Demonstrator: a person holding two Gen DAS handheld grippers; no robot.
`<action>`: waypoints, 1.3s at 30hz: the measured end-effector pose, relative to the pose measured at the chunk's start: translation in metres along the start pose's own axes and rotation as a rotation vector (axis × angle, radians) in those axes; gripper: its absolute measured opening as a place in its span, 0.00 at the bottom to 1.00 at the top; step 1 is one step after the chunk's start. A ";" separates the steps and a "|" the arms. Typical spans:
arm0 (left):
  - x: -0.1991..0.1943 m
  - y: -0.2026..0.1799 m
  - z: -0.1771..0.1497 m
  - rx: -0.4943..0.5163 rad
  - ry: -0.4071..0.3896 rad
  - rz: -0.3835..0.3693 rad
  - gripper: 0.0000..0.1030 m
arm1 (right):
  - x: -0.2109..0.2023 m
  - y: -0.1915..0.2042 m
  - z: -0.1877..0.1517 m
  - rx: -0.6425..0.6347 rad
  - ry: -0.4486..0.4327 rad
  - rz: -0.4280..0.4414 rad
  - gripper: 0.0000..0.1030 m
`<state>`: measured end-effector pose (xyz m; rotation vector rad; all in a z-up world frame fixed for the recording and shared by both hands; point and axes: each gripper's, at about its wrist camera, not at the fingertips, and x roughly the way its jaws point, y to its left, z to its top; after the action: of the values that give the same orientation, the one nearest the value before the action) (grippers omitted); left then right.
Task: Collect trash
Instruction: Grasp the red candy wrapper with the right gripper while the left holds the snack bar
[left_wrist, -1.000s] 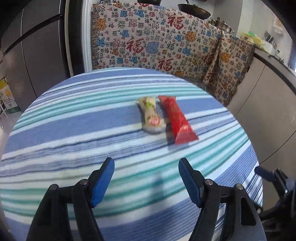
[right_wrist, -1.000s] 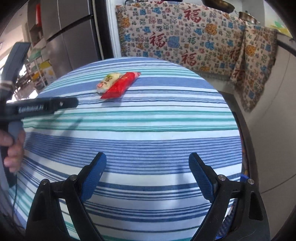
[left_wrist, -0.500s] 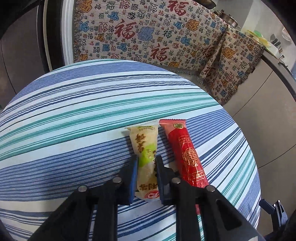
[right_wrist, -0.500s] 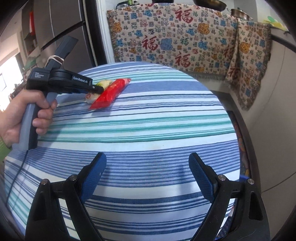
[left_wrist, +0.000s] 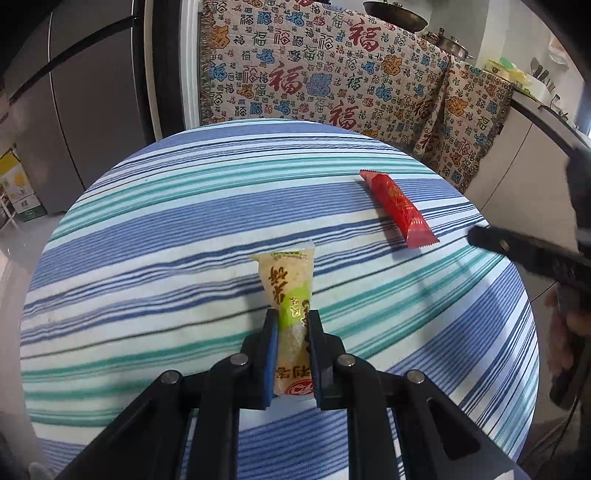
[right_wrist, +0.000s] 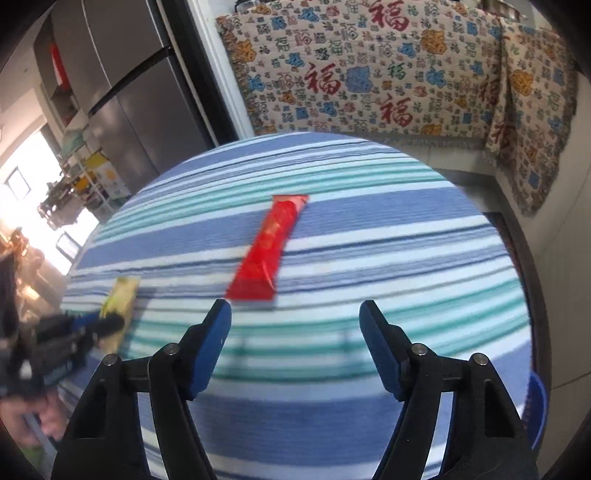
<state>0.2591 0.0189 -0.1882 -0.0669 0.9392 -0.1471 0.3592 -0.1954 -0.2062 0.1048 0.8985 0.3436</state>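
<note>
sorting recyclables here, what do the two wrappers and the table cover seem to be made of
Yellow-green wrapper, shut in the left gripper: thin, partly clear plastic film, since grainy contents show through.
Red wrapper, lying ahead of the open right gripper: glossy printed film with crimped ends, possibly foil-lined; that cannot be told.
Striped tablecloth: matte woven fabric, with a visible ribbed weave and soft wrinkles.

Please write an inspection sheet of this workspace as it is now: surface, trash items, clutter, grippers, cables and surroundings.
Surface: round table under a blue, teal and white striped cloth.
Job's things: yellow-green wrapper clamped in the left gripper; red wrapper lying flat on the cloth.
Clutter: nothing seen.
Grippers: left shut on the yellow-green wrapper; right gripper open, just short of the red wrapper's near end.
Cables: nothing seen.
Surroundings: patterned blanket behind the table, grey fridge, kitchen counter.
</note>
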 end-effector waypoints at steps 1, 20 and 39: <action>-0.003 0.001 -0.005 -0.006 -0.003 -0.005 0.15 | 0.013 0.004 0.011 0.005 0.028 0.006 0.66; -0.026 0.007 -0.037 0.022 -0.048 -0.030 0.73 | -0.012 0.045 -0.081 -0.106 0.057 -0.093 0.47; 0.011 -0.012 -0.042 0.118 0.017 0.088 1.00 | 0.007 0.046 -0.104 -0.138 0.046 -0.148 0.99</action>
<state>0.2300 0.0053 -0.2204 0.0847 0.9473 -0.1215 0.2708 -0.1554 -0.2652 -0.0971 0.9201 0.2703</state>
